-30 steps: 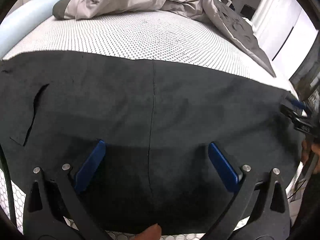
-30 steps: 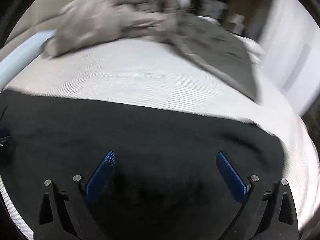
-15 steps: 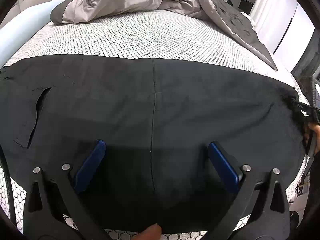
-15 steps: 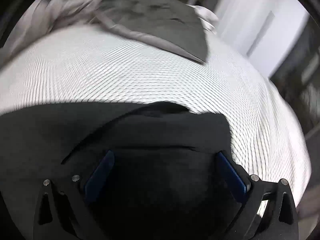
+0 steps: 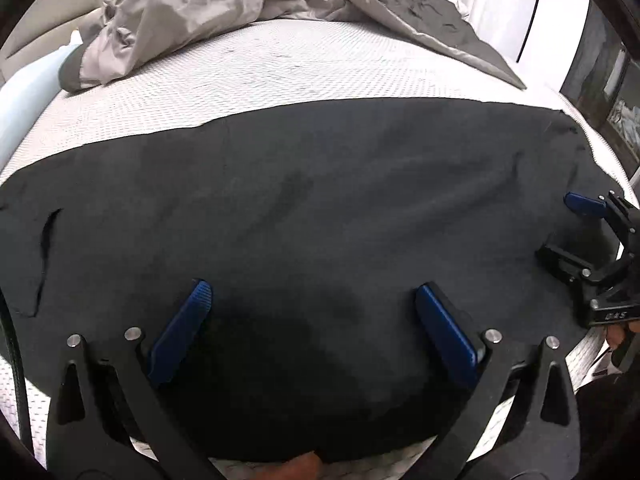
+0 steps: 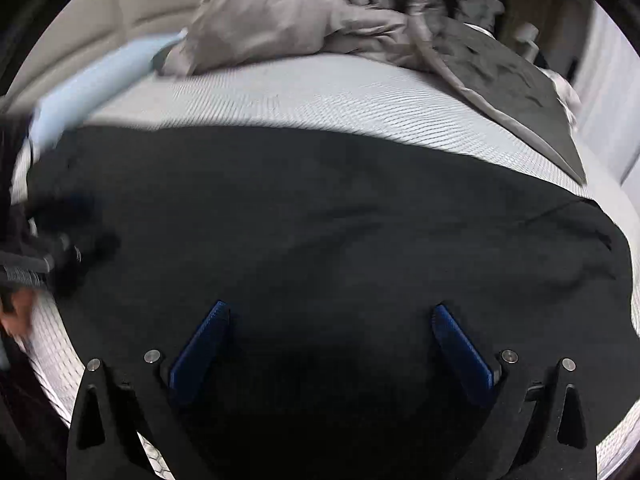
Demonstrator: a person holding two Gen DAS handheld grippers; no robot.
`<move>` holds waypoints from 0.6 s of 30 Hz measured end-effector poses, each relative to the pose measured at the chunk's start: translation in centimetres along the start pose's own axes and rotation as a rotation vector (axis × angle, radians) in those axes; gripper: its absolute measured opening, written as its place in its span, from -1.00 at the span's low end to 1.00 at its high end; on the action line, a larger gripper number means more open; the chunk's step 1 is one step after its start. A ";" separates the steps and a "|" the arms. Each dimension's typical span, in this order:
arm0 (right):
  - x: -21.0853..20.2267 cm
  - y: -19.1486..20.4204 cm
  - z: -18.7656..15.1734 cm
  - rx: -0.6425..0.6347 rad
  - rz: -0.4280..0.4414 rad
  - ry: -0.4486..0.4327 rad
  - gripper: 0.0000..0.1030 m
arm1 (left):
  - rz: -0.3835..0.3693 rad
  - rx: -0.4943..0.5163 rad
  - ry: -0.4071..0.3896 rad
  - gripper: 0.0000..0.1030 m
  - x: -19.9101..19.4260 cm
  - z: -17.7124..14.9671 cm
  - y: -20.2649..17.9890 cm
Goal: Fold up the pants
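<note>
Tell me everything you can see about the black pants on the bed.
The black pants lie spread flat across the white textured mattress, filling most of both views. The fabric looks matte, soft and dark, with shallow wrinkles toward the right end. A slanted pocket slit gapes near the left end. The left gripper and the right gripper both sit open over the near edge, gripping nothing. The crumpled grey duvet lies farther back, apart from the pants.

I'm in a bedroom at home. In front of me is a bed with a white patterned mattress cover point(image 5: 280, 68), a rumpled grey duvet point(image 5: 208, 4) heaped at its far end, and a pale blue pillow point(image 6: 92, 88) beside it.
</note>
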State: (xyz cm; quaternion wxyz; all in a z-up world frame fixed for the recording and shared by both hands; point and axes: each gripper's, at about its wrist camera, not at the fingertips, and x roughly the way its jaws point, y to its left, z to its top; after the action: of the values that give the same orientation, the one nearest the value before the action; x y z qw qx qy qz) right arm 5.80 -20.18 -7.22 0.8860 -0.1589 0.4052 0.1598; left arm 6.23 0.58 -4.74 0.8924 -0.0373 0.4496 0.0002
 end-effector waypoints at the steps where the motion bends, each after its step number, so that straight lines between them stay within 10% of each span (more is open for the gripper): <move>1: 0.4 0.2 -0.4 -0.001 0.000 0.010 0.98 | 0.016 0.002 0.001 0.89 -0.2 -0.2 0.6; 10: 1.8 -3.0 -0.2 0.097 0.024 0.020 0.98 | 0.159 -0.258 -0.073 0.02 -4.1 -2.7 13.4; 15: 1.5 -4.2 -0.1 0.087 0.012 0.019 0.98 | 0.098 -0.244 -0.125 0.03 -5.3 -2.1 11.1; 18: 1.4 -4.1 -0.1 0.090 0.002 0.017 0.99 | -0.013 -0.201 -0.134 0.36 -5.0 -0.5 7.6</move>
State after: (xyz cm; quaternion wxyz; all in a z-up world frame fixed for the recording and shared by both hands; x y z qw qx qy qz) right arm 8.29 -23.64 -7.71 0.8887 -0.1197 0.4196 0.1410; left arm 2.58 8.31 -1.57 0.9122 -0.1295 0.3864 0.0420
